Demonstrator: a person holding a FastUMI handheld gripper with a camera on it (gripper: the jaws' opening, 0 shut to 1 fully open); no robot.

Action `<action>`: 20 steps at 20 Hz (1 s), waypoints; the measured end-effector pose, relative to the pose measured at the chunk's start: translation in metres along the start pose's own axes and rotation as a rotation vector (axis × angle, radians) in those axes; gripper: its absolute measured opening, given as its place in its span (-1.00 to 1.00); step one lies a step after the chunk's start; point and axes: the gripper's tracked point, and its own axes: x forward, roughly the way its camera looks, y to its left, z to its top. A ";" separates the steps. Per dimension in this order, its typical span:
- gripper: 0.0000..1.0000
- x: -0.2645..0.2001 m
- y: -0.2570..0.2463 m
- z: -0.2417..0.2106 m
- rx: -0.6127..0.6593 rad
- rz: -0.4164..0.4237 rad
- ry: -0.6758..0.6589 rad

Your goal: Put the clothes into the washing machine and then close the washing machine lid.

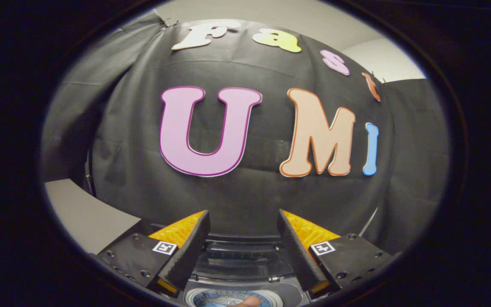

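Observation:
My gripper (pixel 243 217) is open, its two fingers spread wide with nothing between them, pointing at the black cloth wall. Below and between the fingers lies the dark top of the washing machine (pixel 241 260), with its raised lid part just under the fingertips. Under that, nearest to me, I see the round drum opening (pixel 211 298) with bluish contents inside and a small pinkish-tan thing (pixel 247 302) at its edge; I cannot tell what it is. No clothes are held.
The black cloth wall (pixel 245 196) stands close behind the machine. A pale grey wall (pixel 83 213) shows at the lower left beside the cloth. A thin light rod (pixel 371 221) leans at the right of the machine.

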 end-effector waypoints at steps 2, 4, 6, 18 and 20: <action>0.96 0.018 0.005 -0.007 -0.019 0.040 -0.008; 0.96 0.034 0.011 -0.020 -0.025 0.089 0.013; 0.96 0.046 0.010 -0.031 0.010 0.112 0.023; 0.91 0.068 0.004 -0.073 0.168 0.103 0.012; 0.91 0.070 0.004 -0.071 0.188 0.095 0.005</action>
